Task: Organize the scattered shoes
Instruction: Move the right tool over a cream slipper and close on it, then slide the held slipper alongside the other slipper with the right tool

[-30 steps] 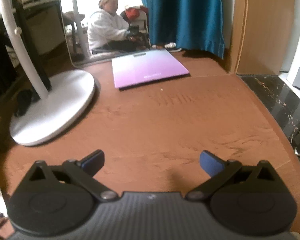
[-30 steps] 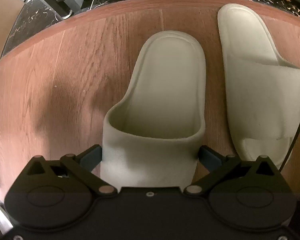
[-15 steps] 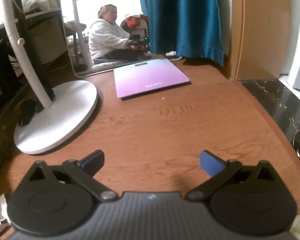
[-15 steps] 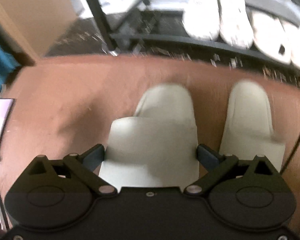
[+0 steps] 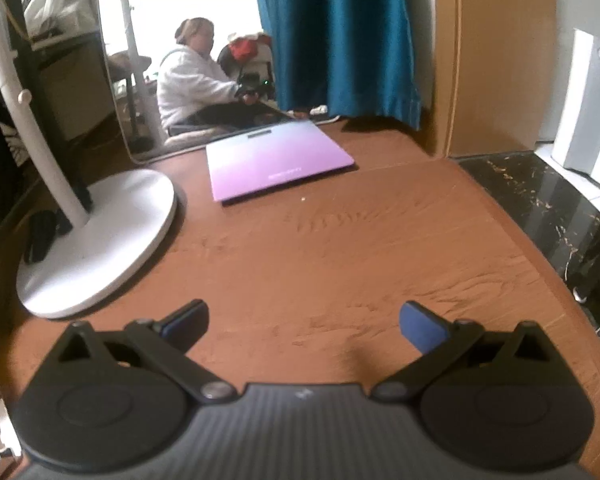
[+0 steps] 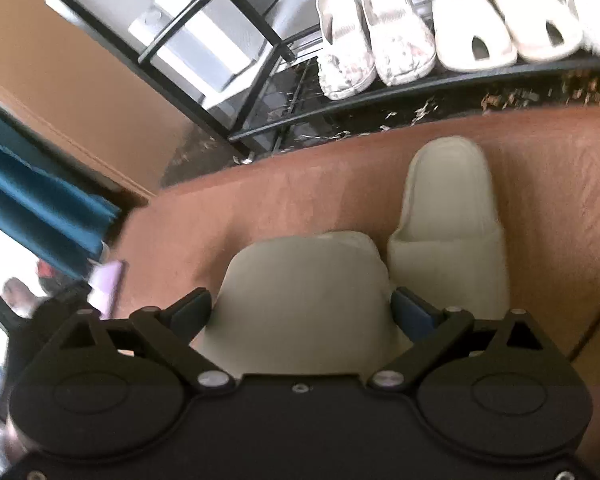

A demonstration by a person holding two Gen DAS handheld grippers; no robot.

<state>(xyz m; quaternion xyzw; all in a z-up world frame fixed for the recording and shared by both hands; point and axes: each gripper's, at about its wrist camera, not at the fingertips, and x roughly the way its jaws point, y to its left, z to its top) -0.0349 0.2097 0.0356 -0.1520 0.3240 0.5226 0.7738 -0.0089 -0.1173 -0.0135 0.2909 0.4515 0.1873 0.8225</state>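
A pale green slide slipper (image 6: 304, 296) sits between the fingers of my right gripper (image 6: 301, 310), whose pads press on both sides of its strap, holding it off the wooden floor. Its mate (image 6: 448, 220) lies on the floor just to the right, toe pointing to the black shoe rack (image 6: 340, 108). On the rack's low shelf stand a pair of white clogs (image 6: 372, 44) and a pair of white slippers (image 6: 508, 32). In the left wrist view, my left gripper (image 5: 305, 322) hangs open over bare wooden floor (image 5: 340, 248) with nothing between its fingers.
A purple bathroom scale (image 5: 276, 164) lies ahead of the left gripper, and a white round fan base (image 5: 100, 240) is at the left. Behind stand a mirror (image 5: 188, 80) reflecting a seated person and a blue curtain (image 5: 340, 32). Black marble floor (image 5: 540, 208) borders the wood.
My right gripper has risen and tipped upward with the slipper in its grip; the shoe rack and its white shoes have come into view. The left gripper has stayed nearly still.
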